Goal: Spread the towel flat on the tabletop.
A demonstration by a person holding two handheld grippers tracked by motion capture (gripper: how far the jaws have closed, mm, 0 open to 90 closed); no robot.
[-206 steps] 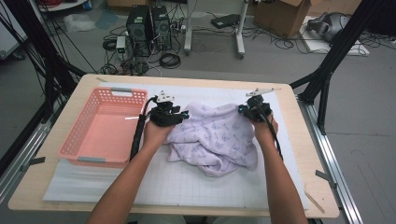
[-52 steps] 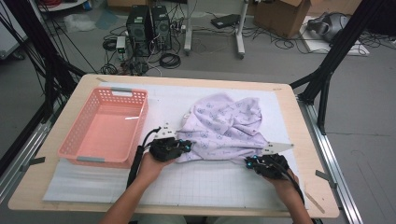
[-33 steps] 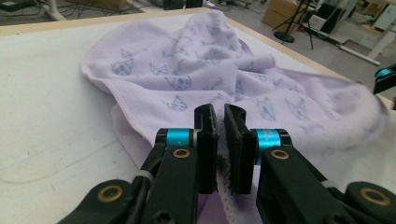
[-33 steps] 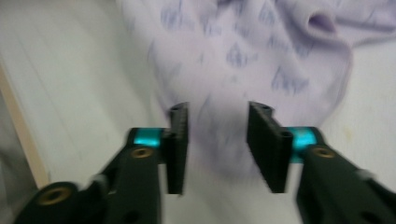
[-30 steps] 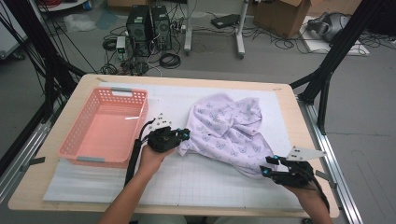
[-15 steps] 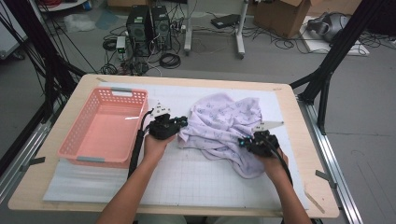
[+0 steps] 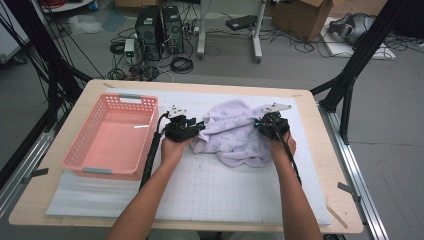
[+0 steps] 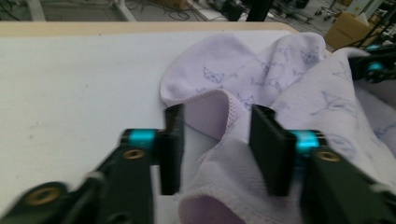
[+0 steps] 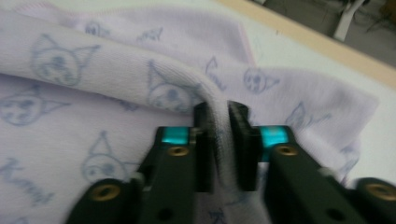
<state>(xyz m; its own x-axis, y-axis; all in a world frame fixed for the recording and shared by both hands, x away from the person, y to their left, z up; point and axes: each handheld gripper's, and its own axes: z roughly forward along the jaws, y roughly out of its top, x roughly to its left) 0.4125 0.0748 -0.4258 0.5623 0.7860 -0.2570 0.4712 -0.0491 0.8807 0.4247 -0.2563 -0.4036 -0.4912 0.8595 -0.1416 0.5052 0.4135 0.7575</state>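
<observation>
Right gripper (image 9: 219,140) pinching towel (image 7: 235,135), left gripper (image 8: 215,140) open

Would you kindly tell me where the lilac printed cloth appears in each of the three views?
High view: the lilac cloth lies bunched at table centre, between both grippers, right of the pink basket.
Left gripper view: it spreads across the right half, a hemmed fold between the jaws.
Right gripper view: it covers most of the picture, a fold between the jaws.
Shared landmark: the cloth's cat-face print.
</observation>
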